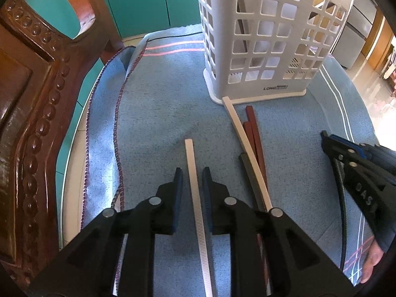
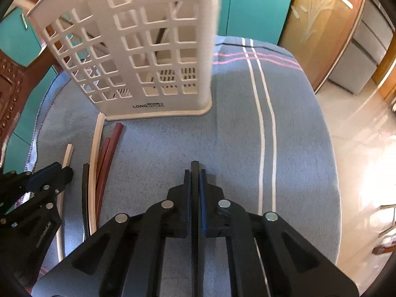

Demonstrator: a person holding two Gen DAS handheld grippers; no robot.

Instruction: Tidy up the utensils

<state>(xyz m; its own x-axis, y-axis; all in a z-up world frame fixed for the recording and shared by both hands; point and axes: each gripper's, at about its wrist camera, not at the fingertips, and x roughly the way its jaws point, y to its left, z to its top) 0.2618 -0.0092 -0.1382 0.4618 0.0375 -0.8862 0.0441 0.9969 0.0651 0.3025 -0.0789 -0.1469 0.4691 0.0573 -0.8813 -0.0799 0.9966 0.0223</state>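
A white slotted utensil basket (image 1: 267,44) stands upright at the far side of a blue towel (image 1: 158,113); it also shows in the right wrist view (image 2: 138,57), with a dark stick inside. My left gripper (image 1: 192,173) is open, its jaws on either side of a white chopstick (image 1: 195,193) lying on the towel. To its right lie another white chopstick (image 1: 243,141), two dark red ones (image 1: 255,133) and a black one (image 1: 250,180). My right gripper (image 2: 195,173) is shut on a black chopstick (image 2: 195,198) and shows in the left wrist view (image 1: 326,136).
A carved wooden chair back (image 1: 37,99) rises at the left of the towel. Teal cabinet doors (image 1: 148,2) stand behind. The towel's right edge (image 2: 331,173) drops off to a shiny tiled floor (image 2: 363,148).
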